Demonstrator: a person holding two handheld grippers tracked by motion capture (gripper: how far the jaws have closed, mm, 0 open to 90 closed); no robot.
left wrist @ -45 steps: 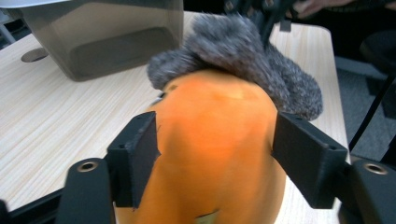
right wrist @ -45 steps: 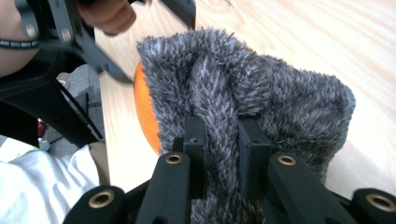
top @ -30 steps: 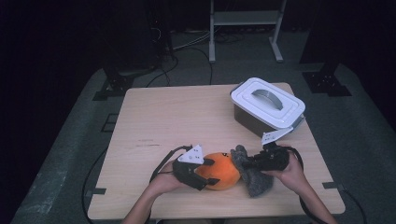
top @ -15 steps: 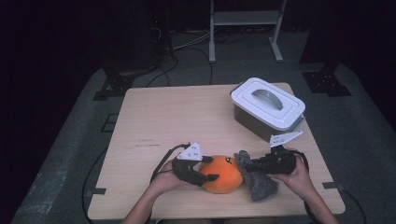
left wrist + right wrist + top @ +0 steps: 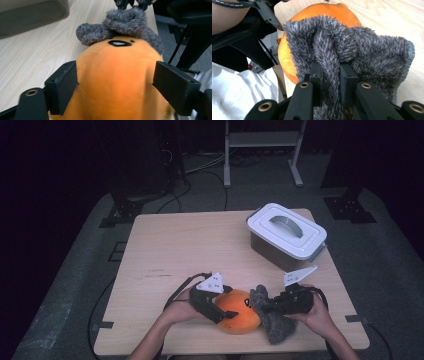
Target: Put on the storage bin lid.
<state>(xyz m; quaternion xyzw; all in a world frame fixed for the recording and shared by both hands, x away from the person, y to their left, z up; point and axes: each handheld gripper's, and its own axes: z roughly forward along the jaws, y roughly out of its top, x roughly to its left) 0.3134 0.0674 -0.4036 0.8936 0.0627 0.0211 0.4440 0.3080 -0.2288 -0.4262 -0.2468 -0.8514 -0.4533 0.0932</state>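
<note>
Your right gripper (image 5: 267, 306) has slid in, clamped on the grey fuzzy cloth (image 5: 352, 50) | cloth now touches the orange plush (image 5: 239, 310), well short of the lidded bin (image 5: 286, 234) | left gripper (image 5: 115, 87) squeezes the plush | wiping looks underway.

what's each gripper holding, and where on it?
Left gripper: orange plush toy, by its sides. Right gripper: grey fuzzy cloth, by a pinched fold.
</note>
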